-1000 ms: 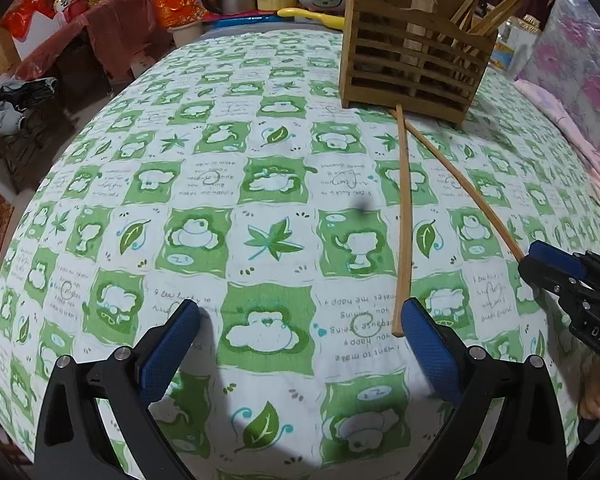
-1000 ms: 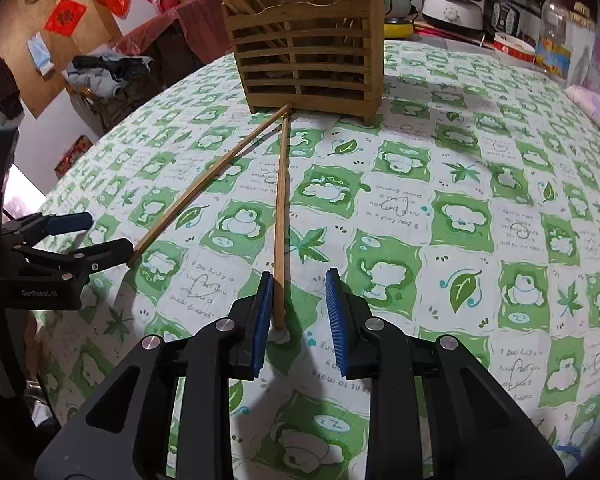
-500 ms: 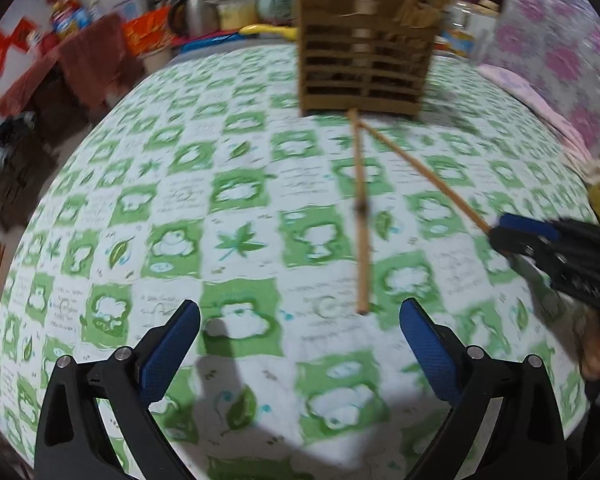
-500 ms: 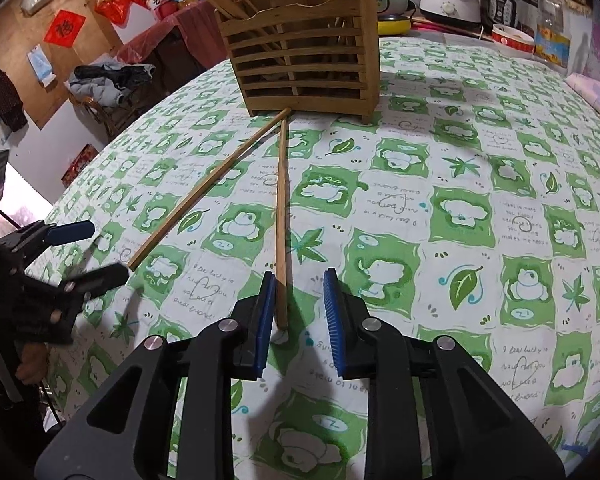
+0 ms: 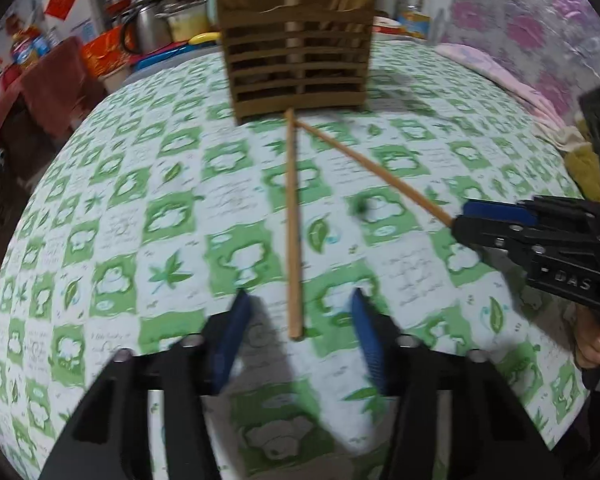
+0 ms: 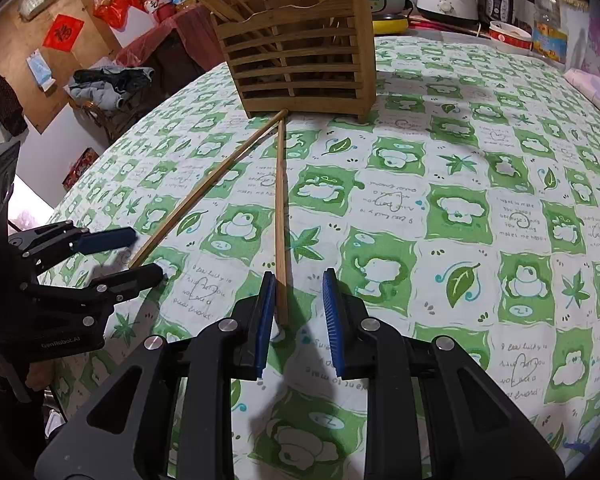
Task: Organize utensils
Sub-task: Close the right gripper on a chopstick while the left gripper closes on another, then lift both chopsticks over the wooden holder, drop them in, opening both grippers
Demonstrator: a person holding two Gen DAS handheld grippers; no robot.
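Bamboo chopstick [image 5: 293, 232] lower centre | left gripper [image 5: 298, 332] just narrowed around it, seemingly untouched | right gripper [image 6: 298, 312] apart, straddling second chopstick [image 6: 281, 216] | pickup imminent

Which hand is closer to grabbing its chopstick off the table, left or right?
Probably right. The right gripper sits narrow around the right-hand chopstick, whose end lies beside one pad. The left gripper has just been closing, with the left-hand chopstick in a wider gap.
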